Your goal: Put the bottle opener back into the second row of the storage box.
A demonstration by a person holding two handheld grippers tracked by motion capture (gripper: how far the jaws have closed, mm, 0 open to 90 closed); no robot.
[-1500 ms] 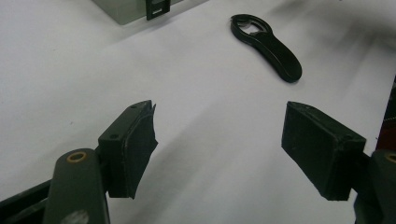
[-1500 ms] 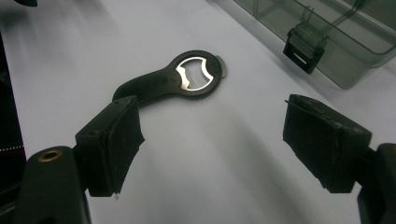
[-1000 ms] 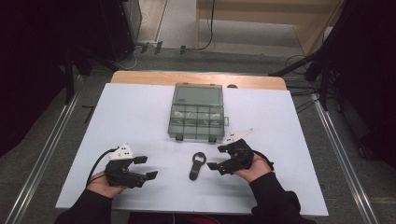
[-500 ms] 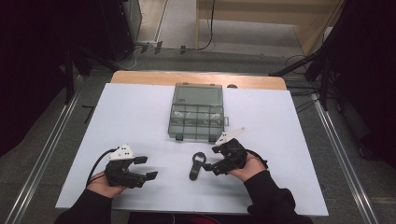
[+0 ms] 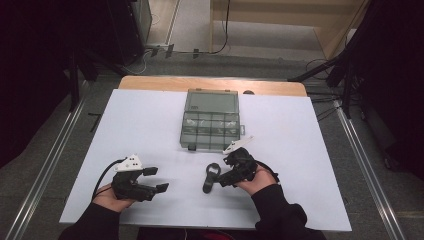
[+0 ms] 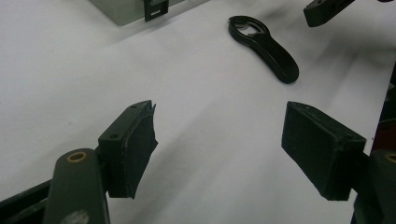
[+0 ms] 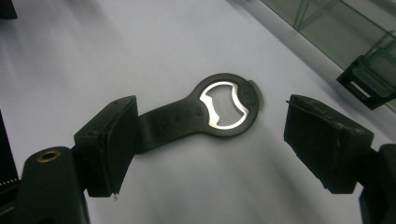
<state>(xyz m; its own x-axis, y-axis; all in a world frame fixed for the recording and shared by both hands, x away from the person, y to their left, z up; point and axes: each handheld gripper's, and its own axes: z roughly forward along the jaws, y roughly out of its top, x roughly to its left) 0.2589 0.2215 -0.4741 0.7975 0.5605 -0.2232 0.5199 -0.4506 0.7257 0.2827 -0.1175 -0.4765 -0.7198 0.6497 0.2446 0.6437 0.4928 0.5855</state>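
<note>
- The left tongs [image 5: 156,179] rest low at the near left of the white bench [image 5: 150,120], held in the person's left hand [image 5: 111,196], jaws spread wide with nothing between them.
- A black bottle opener [image 5: 210,177] lies flat on the bench near its front middle, ring end toward the clear compartment box [image 5: 211,120] behind it.
- The right tongs [image 5: 221,177] hover just beside the opener, jaws gaping; in the right gripper view the opener [image 7: 205,112] lies between the pads, untouched.

Black bottle opener [image 5: 210,177] lying flat just below clear compartment box [image 5: 211,120]; right gripper [image 5: 223,176] beside it, jaws apart.
</note>
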